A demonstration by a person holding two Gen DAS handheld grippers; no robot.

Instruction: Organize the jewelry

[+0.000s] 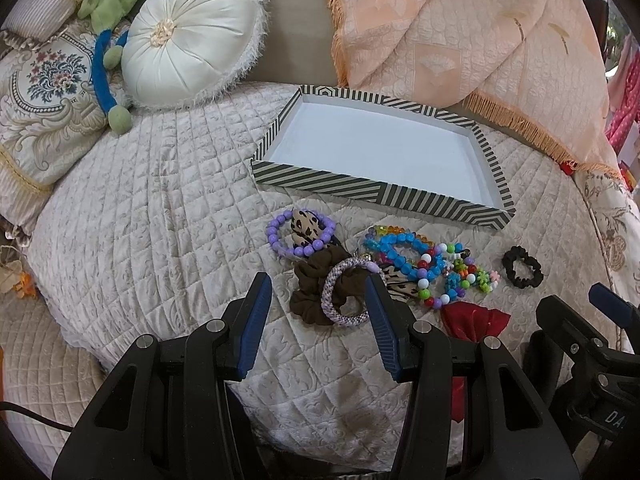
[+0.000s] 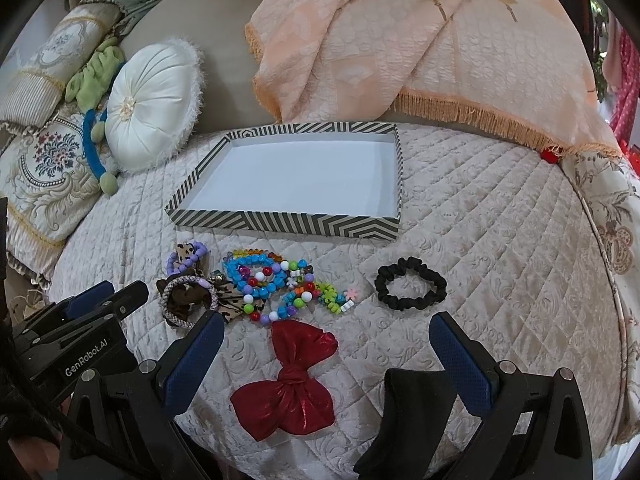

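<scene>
Both claws hovering over the quilted bed (image 2: pixel 500 240), left claw (image 1: pixel 318 280) spread wide with nothing between its pads, right claw (image 2: pixel 326 338) gaping open too, empty. Jewelry pile (image 2: pixel 264 284) heaped just in front of the striped tray (image 2: pixel 280 222), not in it yet; tray floor bare. Lilac woven bangle (image 1: pixel 344 292) sitting on a brown scrunchie (image 1: pixel 310 284), right ahead of the left claw. Beaded bracelets (image 1: pixel 404 256) probably light, hard and a bit slippery, likely strung on elastic and tangled, so one tug could drag neighbours along; best bet pinching across a single strand at the outer edge of the heap. Black scrunchie (image 2: pixel 410 284) lying alone, well apart from the pile, soft and squashy, easy grab anywhere on the ring. Red bow (image 2: pixel 294 384) closest to the right claw, floppy fabric, knot in the middle looking like the firmest spot. Tray walls low, so little lift needed. Loads of open quilt on the right; pillows (image 1: pixel 188 36) crowding the left, fringed peach throw (image 1: pixel 460 32) right behind the tray.
</scene>
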